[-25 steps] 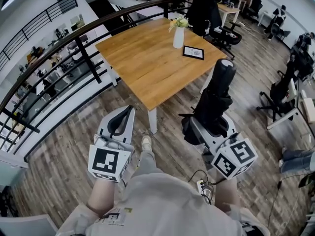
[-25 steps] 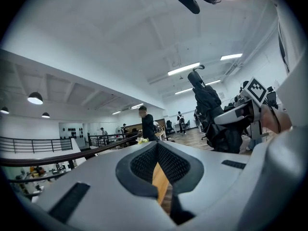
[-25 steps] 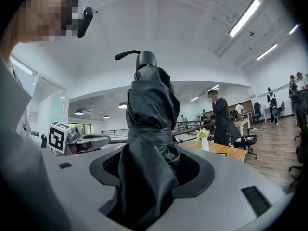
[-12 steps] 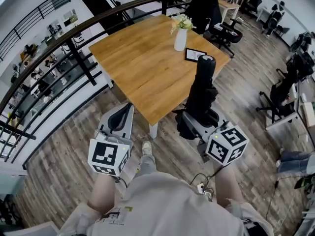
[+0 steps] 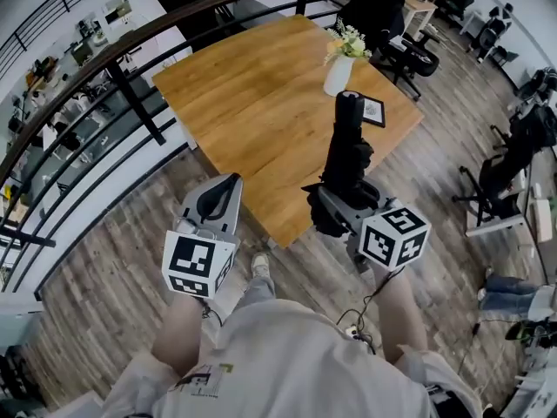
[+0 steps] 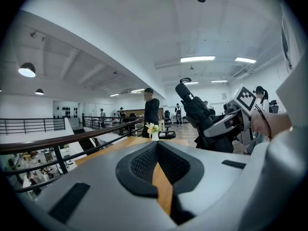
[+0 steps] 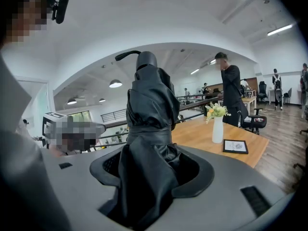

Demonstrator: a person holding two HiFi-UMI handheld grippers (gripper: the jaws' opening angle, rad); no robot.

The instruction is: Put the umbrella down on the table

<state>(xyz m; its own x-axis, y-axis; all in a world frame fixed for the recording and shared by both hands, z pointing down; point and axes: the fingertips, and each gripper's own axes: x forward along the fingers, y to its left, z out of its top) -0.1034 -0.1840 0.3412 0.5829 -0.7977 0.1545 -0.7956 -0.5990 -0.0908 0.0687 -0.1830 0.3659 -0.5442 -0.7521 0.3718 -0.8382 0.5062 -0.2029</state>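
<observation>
Subject: folded black umbrella, held off the bench; in the head view it stands over the near edge, its capped end uppermost.
Right gripper: jaws clamped on the lower folds of the umbrella, so the fabric fills the gap between them.
Left gripper: jaws drawn together at the tips and empty; it hangs over the plank floor, just short of the bench.
Head view only: the whole bench top, its white leg, and the dark railing along its far side.
Left gripper view only: a thin strip of bench wood shows through the hollow between its jaws. To the right the other gripper holds the umbrella tilted, above bench height.
Right gripper view only: a band cinches the umbrella at mid-height and a thin loop sticks out beside the domed cap. The creases of the cloth are clear.
Container: white vase holding a small bunch of pale flowers; it stands on the far part of the bench.
Beside the vase: black-framed card, lying flat near the bench edge.
Materials: bench of warm wood grain with square corners; umbrella cloth smooth with a slight sheen; jaws of matt grey plastic with dark ribbed pads.
Background: person in black standing behind the bench.
</observation>
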